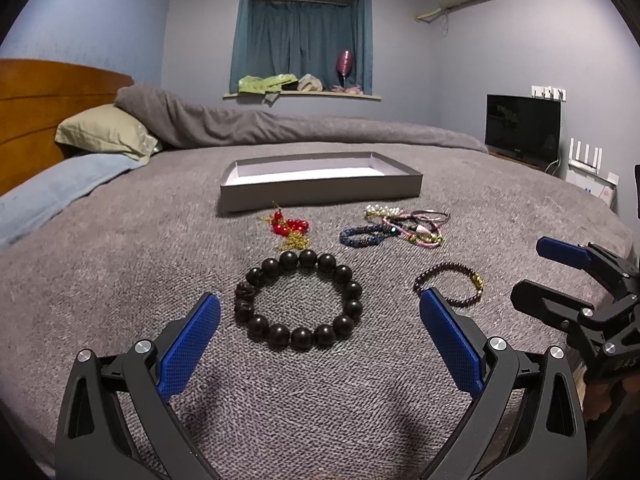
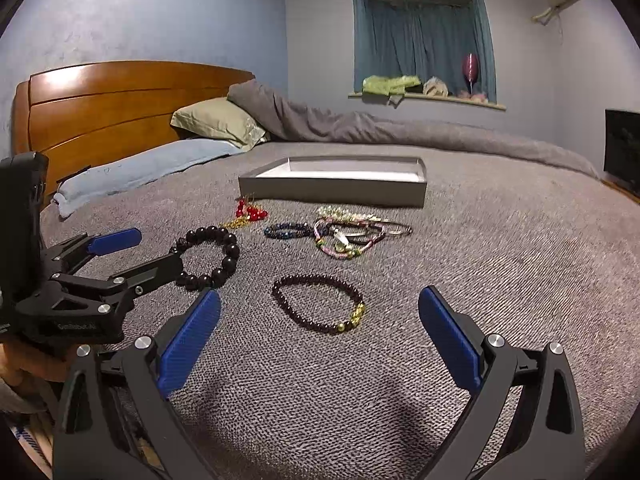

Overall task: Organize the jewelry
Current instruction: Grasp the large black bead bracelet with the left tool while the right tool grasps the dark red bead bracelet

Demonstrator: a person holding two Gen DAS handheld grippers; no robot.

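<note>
Nearest the left wrist camera, the left claw stands wide apart and empty over the grey blanket, with the black bead bracelet lying flat just ahead, between its blue pads. The right claw is likewise spread and holds nothing; the dark purple bracelet with gold beads lies on the blanket between its fingers. Only the right view shows a hand gripping the left tool's handle. Farther on lie the red bead piece with gold chain, a dark blue bead bracelet, and a tangle of pink cords, thin bangles and what may be pearls, too small to sort out. Beyond them sits the shallow grey box, its white floor apparently bare, though the near wall hides part of it. Behind are pillows, a wooden headboard and the curtained window.
</note>
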